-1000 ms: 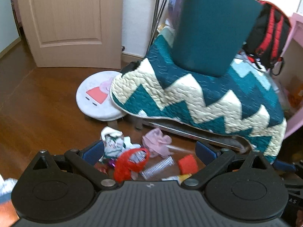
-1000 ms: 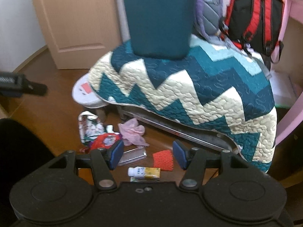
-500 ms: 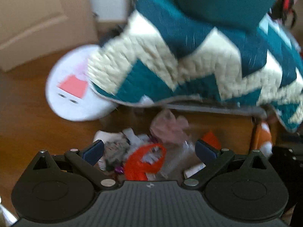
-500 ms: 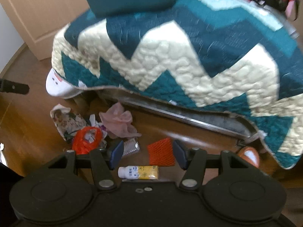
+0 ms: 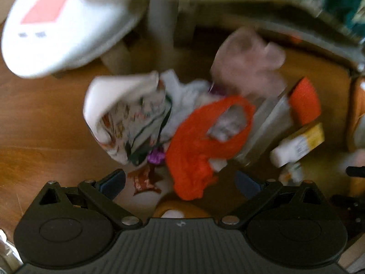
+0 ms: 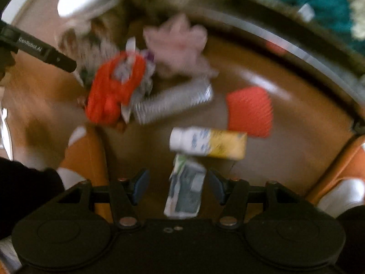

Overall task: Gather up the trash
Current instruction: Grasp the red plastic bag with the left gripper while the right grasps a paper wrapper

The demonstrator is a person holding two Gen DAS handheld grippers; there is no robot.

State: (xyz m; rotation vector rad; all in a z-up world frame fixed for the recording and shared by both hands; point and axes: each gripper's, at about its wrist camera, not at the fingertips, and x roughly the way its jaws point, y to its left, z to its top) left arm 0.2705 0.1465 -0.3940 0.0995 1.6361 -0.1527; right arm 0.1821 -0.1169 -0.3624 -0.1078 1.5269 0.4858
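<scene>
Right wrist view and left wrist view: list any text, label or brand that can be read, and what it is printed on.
"GenRobot.AI": on the black bar of the left gripper's body, seen in the right wrist view.
Small bottle: yellow label print too blurred to read.
Flat packet: print too blurred to read.
Printed wrapper: pattern only, unreadable.

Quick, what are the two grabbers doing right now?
Left gripper: open, holding nothing.
Right gripper: open, holding nothing.

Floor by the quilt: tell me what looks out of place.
Litter strewn on the wood floor: a red plastic bag, a small bottle on its side, a crumpled pink wad, a flattened wrapper.
</scene>
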